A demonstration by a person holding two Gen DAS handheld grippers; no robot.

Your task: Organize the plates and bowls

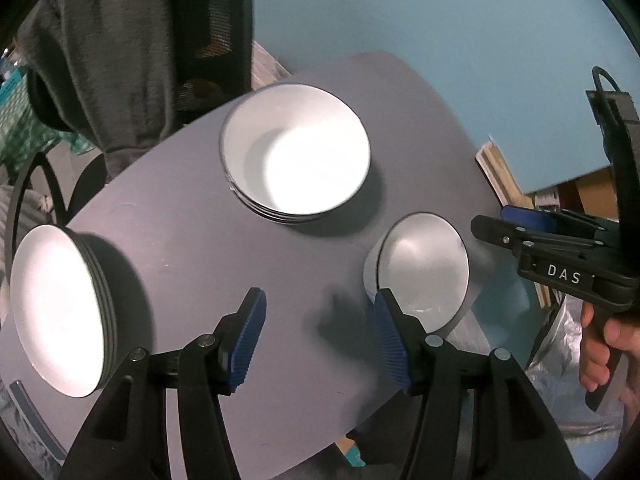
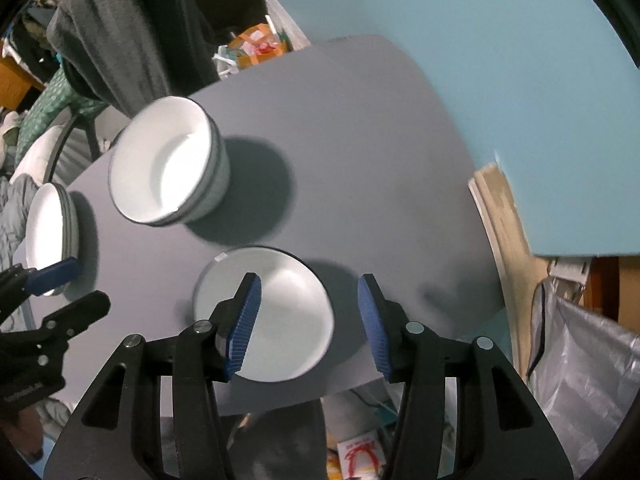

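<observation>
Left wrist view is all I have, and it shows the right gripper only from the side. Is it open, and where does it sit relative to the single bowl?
Observer: The right gripper is open. In its own camera, one pad lies over the inside of the single bowl and the other lies past the rim, over the table.
Operator: Is it clamping the rim?
Observer: No. The pads stand wide apart with the rim between them, and nothing is pinched.
Operator: Does the stack of bowls look straight from that side?
Observer: The stack of bowls shows its gray outer wall there. The bowls are nested evenly and stand apart from the single bowl.
</observation>
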